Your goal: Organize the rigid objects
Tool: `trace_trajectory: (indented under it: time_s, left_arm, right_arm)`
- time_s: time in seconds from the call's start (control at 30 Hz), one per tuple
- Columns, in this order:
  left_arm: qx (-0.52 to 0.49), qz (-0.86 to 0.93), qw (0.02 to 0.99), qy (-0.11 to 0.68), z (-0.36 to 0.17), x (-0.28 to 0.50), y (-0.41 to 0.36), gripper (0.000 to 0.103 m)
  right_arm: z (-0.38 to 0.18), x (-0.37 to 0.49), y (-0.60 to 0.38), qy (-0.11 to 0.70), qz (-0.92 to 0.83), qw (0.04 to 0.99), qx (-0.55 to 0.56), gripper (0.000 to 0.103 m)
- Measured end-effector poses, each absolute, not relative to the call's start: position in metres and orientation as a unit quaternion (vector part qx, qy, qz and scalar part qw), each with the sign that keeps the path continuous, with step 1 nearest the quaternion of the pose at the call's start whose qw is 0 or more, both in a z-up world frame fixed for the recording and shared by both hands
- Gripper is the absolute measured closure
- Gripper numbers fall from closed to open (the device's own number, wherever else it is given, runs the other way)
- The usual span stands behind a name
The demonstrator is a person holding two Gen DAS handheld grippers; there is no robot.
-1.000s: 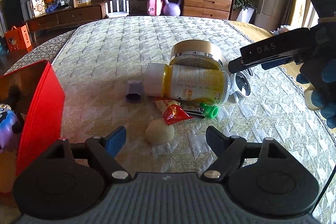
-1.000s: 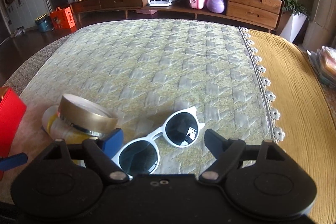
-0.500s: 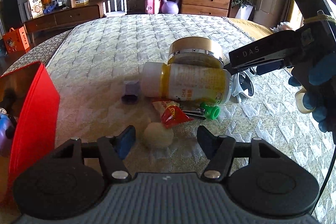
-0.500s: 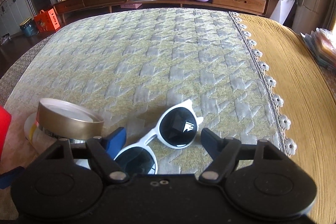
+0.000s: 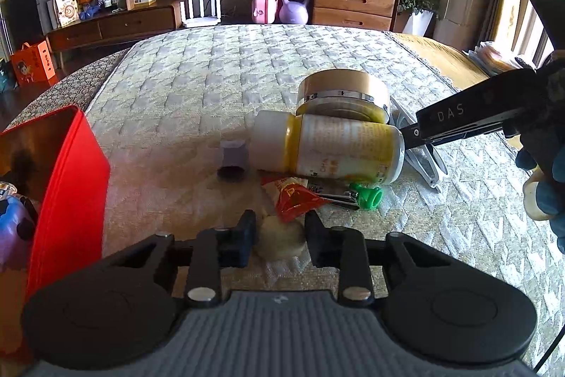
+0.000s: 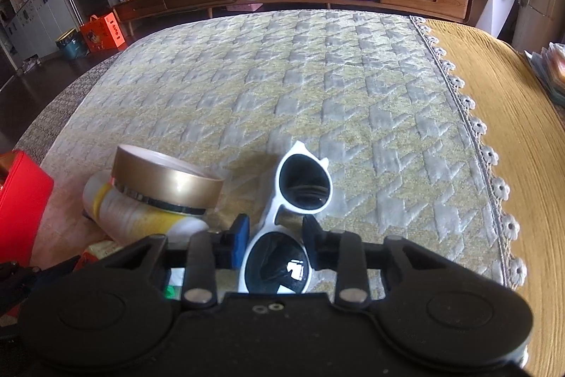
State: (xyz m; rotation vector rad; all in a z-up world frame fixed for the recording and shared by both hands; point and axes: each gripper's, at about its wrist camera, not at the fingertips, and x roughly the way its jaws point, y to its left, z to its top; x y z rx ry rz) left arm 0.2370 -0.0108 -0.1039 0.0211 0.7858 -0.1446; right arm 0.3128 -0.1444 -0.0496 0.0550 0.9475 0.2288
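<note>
On the quilted bed cover lies a cream ball (image 5: 280, 237). My left gripper (image 5: 280, 228) is closing on it, and both pads touch its sides. White-framed sunglasses (image 6: 303, 182) stand tilted on edge. The jaws of my right gripper (image 6: 275, 232) are closing on the frame near the bridge and press on it. In the left wrist view the right gripper's black finger (image 5: 455, 119) reaches down to the sunglasses (image 5: 423, 161) behind a yellow bottle (image 5: 335, 147) lying on its side. A gold-lidded jar (image 5: 340, 90) leans on that bottle.
A red box (image 5: 67, 182) stands open at the left, with a purple toy (image 5: 10, 225) beside it. A small purple cap (image 5: 233, 158), a red sachet (image 5: 296, 196) and a nail clipper with a green end (image 5: 363, 195) lie near the bottle. A yellow cloth (image 6: 494, 115) covers the right side.
Both pairs of jaws have narrowed from wide apart. The left pair now hugs the cream ball. The right pair has caught the sunglasses, which have tipped from flat onto their edge.
</note>
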Motion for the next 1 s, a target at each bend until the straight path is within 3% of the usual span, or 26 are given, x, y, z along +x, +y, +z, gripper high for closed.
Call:
trace_trajectory:
  time_s: [0.17,0.3,0.47,1.0]
  left_arm:
    - [0.005,-0.066,0.92,0.386,-0.103,0.232,-0.009,0.074]
    - [0.003,-0.064,0.919,0.388,-0.1,0.223,-0.007,0.074]
    - [-0.002,-0.06,0.92,0.388,-0.096,0.212,-0.002,0.074]
    - [-0.034,-0.068,0.916,0.393,-0.08,0.203,0.005,0.073]
  right_arm:
    - [-0.046,0.303,-0.144,0.456,0.12,0.881,0.028,0.075]
    - [-0.037,0.291,-0.147,0.453,0.131,0.881,0.033,0.089]
    - [-0.029,0.274,-0.153,0.451,0.148,0.879,0.037,0.098]
    - [-0.016,0.241,-0.156,0.442,0.169,0.88,0.027,0.099]
